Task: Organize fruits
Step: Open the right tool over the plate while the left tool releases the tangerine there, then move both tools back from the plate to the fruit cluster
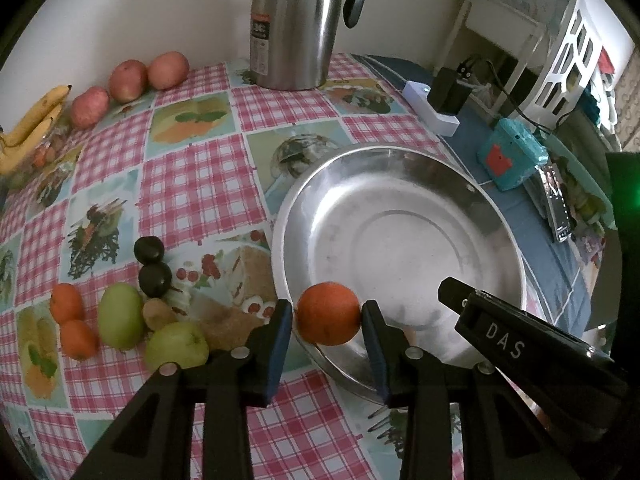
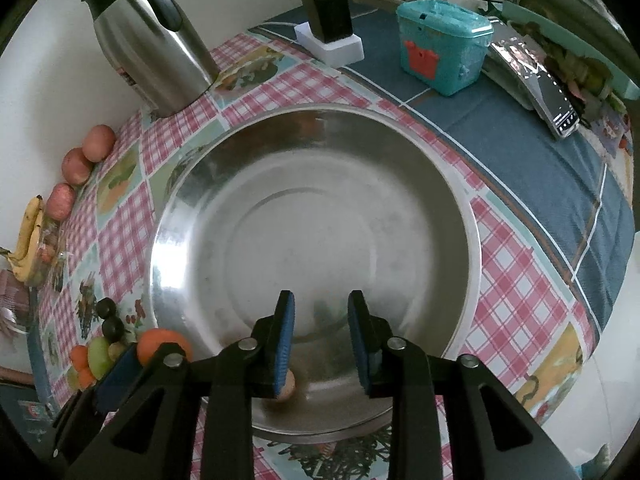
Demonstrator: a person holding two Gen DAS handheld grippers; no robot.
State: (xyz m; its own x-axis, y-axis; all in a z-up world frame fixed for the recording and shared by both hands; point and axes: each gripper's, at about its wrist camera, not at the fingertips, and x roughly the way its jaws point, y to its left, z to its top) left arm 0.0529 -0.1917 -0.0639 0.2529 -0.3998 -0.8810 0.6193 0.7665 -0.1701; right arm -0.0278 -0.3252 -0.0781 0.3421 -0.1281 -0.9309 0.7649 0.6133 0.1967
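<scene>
The left gripper [image 1: 329, 316] pinches a round orange fruit [image 1: 329, 313] over the near rim of the wide shiny steel basin [image 1: 400, 216]. The right gripper [image 2: 321, 340] hangs narrowly parted and empty above a small tan fruit [image 2: 287, 389] in that basin.

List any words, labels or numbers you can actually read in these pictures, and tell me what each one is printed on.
"DAS": white letters on the black right gripper, seen in the left wrist view.
Steel jug: dark label with orange band, print too blurred to read.
Phone: lit screen, text too small to read.
Teal box: red sticker, no legible text.
Nothing else carries readable text.
</scene>
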